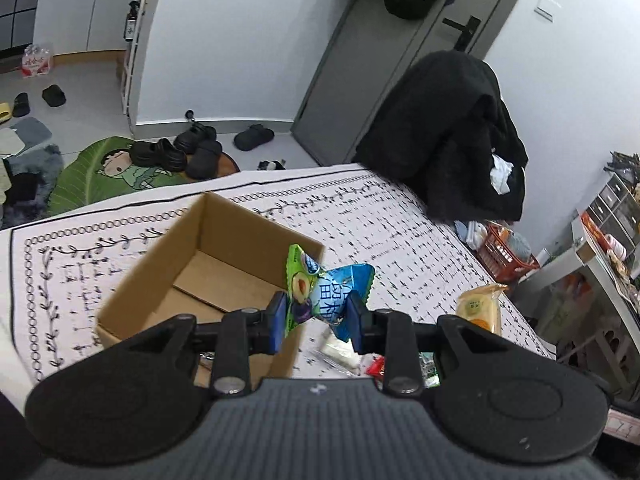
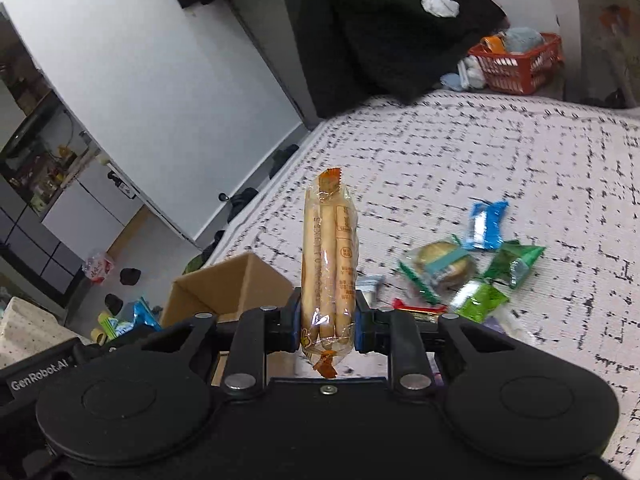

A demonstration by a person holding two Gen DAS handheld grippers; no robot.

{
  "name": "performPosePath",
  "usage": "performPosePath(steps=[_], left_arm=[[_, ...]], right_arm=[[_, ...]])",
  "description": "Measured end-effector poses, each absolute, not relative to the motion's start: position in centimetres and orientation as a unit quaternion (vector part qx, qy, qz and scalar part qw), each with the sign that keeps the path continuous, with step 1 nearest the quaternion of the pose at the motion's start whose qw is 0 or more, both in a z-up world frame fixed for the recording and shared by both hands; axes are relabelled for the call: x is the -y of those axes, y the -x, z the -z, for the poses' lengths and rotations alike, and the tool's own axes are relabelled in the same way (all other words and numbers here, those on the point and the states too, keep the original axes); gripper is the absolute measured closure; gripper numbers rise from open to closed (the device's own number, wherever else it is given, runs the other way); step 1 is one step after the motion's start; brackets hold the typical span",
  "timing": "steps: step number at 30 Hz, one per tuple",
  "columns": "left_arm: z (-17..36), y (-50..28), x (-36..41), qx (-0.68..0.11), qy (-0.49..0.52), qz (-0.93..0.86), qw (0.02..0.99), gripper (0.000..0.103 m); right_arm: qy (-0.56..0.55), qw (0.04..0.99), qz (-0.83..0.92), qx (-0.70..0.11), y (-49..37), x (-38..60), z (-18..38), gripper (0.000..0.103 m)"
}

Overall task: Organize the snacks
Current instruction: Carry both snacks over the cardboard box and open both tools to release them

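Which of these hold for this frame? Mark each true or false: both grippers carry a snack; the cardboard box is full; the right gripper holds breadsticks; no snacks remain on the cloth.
1. Both grippers carry a snack. True: the left gripper is shut on a blue-green packet, the right gripper on a breadstick pack.
2. The cardboard box is full. False: the visible floor is bare.
3. The right gripper holds breadsticks. True.
4. No snacks remain on the cloth. False: loose packets lie on the patterned cloth.
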State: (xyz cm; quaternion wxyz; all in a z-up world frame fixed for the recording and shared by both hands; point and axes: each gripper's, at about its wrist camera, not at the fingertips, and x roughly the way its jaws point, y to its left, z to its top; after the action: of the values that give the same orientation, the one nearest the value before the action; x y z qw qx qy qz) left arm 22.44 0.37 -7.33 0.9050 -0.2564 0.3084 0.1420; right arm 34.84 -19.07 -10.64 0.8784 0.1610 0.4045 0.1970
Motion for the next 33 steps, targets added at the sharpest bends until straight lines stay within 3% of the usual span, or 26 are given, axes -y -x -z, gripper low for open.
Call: performPosePath(steps=[16,33], left_arm=[[7.3,-20.2,-6.3,-0.299,0.277,-0.172,0.897,0.073],[11.3,-22.0,-10.1,-0.342,0.317,-0.166,0.869,0.072]], right_arm=[[-0.133,0.886,-0.218,-0.387,-32.7,12.1,9.5,0.08],[-0.087,0.873,-0.234,-0.418,-32.7,7.0,11.3,0.08]])
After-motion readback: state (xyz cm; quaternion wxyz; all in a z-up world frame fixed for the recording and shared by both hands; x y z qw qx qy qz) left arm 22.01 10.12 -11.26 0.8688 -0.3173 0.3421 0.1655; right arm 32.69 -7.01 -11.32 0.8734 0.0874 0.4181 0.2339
